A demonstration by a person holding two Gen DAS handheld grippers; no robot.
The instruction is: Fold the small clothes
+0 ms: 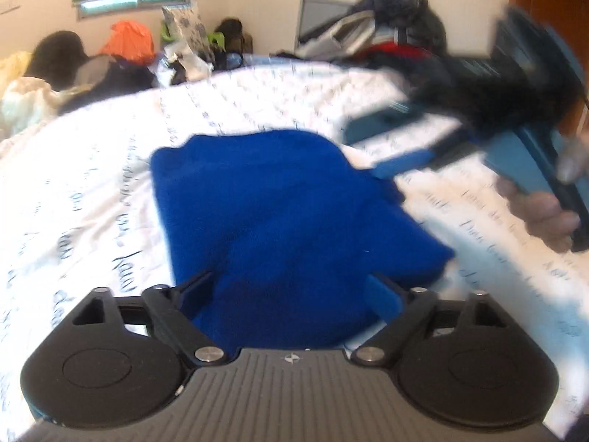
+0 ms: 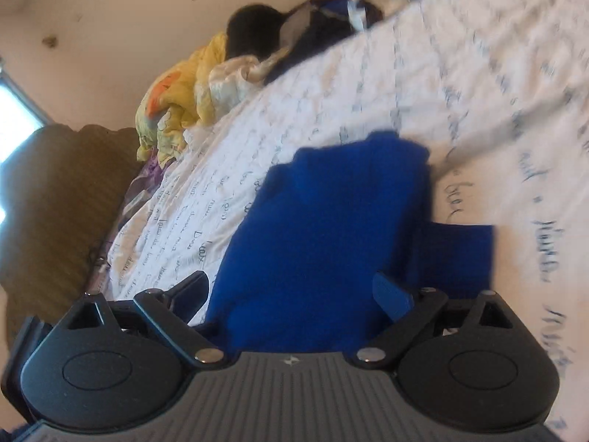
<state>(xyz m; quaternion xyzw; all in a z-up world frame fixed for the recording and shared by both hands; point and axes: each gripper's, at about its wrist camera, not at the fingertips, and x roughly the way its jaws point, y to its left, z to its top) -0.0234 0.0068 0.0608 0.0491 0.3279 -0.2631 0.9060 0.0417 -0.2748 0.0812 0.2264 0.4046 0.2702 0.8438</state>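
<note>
With both the left gripper and right gripper spread wide over the blue garment on the bed sheet, seemingly gripping nothing through the blur, pinch matching near-edge corners and fold evenly.

Bare sheet lies open left of the blue garment; clothes pile crowds the far edge.

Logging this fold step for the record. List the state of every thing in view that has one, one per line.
blue garment: lying partly folded on the bed, a flap sticking out to one side.
bedsheet: spread out, lightly wrinkled.
left gripper: jaws open, over the garment's near edge.
right gripper: jaws open, over the garment; blurred in the left wrist view.
pile of clothes: heaped, unfolded, at the far edge of the bed.
</note>
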